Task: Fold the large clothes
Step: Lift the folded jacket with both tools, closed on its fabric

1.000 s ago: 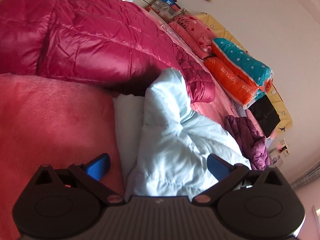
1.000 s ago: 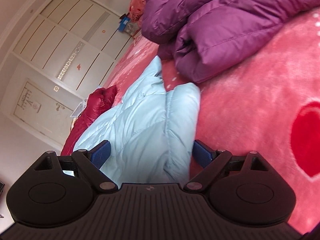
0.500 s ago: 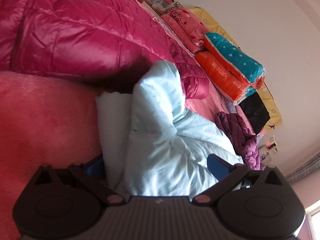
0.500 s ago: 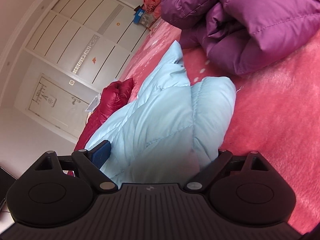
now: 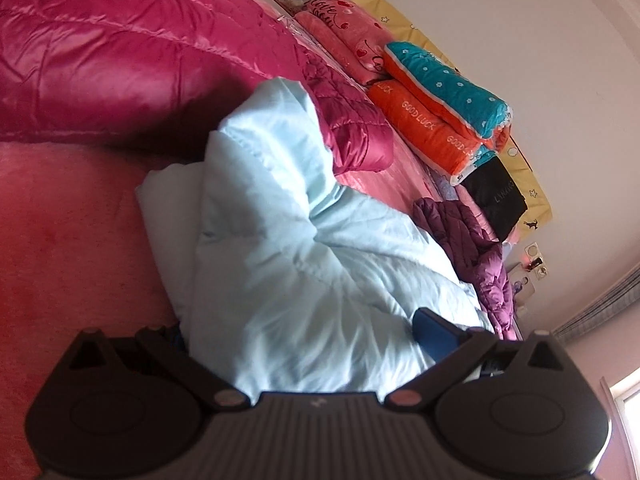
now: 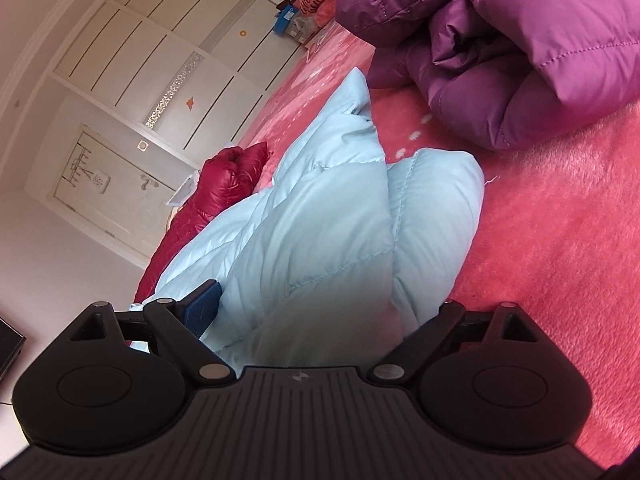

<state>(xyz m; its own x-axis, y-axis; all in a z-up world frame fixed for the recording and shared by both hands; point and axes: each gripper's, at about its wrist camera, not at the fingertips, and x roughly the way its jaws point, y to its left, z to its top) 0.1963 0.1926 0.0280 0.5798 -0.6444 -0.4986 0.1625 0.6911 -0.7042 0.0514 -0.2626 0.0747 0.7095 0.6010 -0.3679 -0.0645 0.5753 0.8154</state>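
A pale blue padded jacket (image 5: 288, 264) lies bunched on the pink bed cover (image 5: 60, 240). My left gripper (image 5: 304, 340) stands open with its jaws wide around the jacket's near edge. One blue pad (image 5: 436, 336) shows on the right; cloth hides the other. In the right wrist view the same jacket (image 6: 320, 216) fills the gap of my right gripper (image 6: 320, 312), which is open too. Its left pad (image 6: 204, 308) rests against the fabric, and a folded edge covers the right one.
A shiny crimson jacket (image 5: 120, 52) lies just behind the blue one. A purple puffer jacket (image 6: 520, 48) is heaped on the bed beyond my right gripper. Folded quilts (image 5: 440, 108) are stacked by the wall. A white wardrobe (image 6: 140, 80) stands past the bed.
Both grippers have pushed forward onto the blue jacket, so its edge now lies between each pair of fingers and hides one pad on each. Neither has shut.
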